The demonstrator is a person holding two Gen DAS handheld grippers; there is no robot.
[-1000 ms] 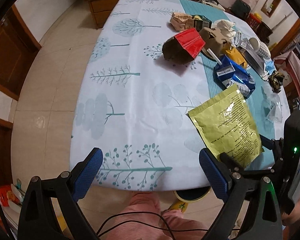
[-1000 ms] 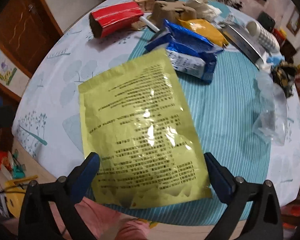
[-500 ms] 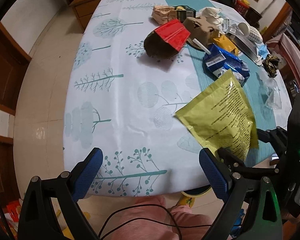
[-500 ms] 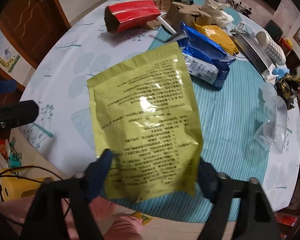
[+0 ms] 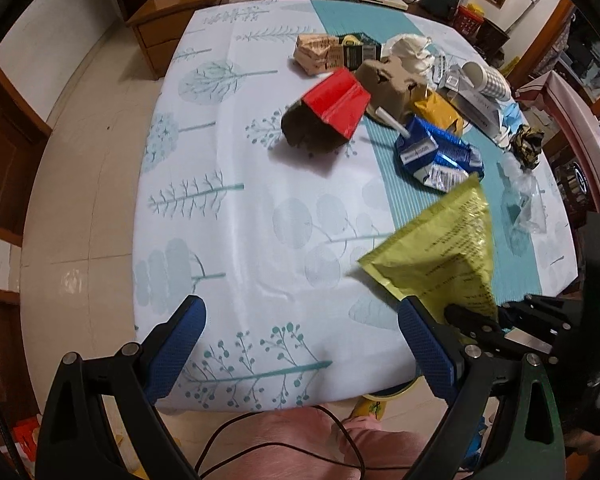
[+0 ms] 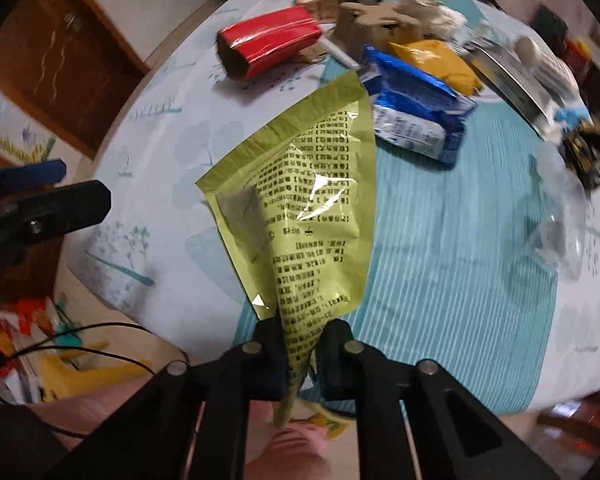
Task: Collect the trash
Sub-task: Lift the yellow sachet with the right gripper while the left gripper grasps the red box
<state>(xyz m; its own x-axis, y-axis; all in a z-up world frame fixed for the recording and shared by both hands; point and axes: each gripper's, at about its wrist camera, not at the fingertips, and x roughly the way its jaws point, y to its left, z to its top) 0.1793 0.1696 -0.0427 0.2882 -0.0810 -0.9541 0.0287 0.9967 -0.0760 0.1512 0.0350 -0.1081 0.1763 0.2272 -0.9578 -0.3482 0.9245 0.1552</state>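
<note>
Yellow-green pouch (image 6: 308, 208): dense black print; characters too small to read

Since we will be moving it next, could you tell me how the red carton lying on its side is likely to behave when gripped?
The red carton probably crushes easily: its open end already looks dented. It seems light, being apparently empty. Its glossy red face may be somewhat slippery, though its flat sides should keep it from rolling.
</note>
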